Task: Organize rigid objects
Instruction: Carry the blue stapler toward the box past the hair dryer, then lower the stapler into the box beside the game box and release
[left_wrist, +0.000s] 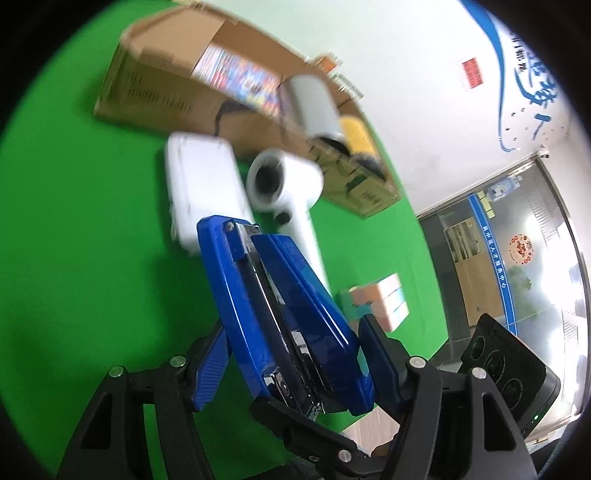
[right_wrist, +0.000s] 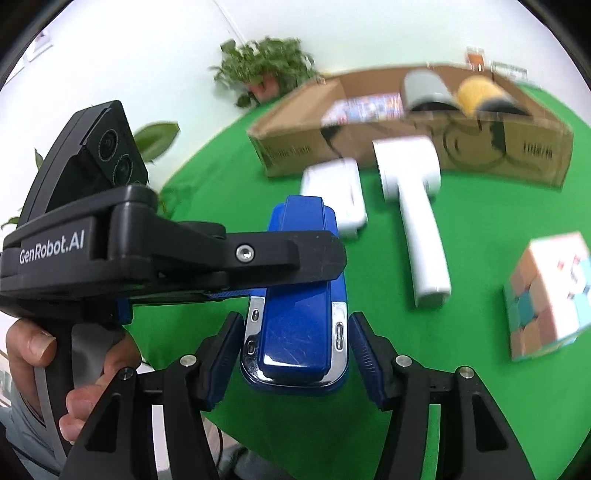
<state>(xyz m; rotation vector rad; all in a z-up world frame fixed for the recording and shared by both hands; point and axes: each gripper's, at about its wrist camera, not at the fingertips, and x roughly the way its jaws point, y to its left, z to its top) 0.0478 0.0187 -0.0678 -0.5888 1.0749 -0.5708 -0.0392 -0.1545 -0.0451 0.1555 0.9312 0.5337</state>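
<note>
Blue stapler (right_wrist: 295, 314) gripped between both tongs, left (left_wrist: 291, 354) and right (right_wrist: 293, 354).

Bright, even indoor light on both of my wrist views, with heavy motion blur farther out.

From where I sit, the near blue stapler (right_wrist: 295, 325) stays fairly sharp, with small white glints on its top and chrome edge. The cardboard box (right_wrist: 406, 129), the white handheld device (right_wrist: 417, 221) and the cube (right_wrist: 546, 295) are smeared. In the left wrist view the glass door (left_wrist: 517, 251) at the right glares pale. Fisheye bending curves the green desk (left_wrist: 74, 221), and black vignette fills every corner. Shadows are soft and faint.
</note>
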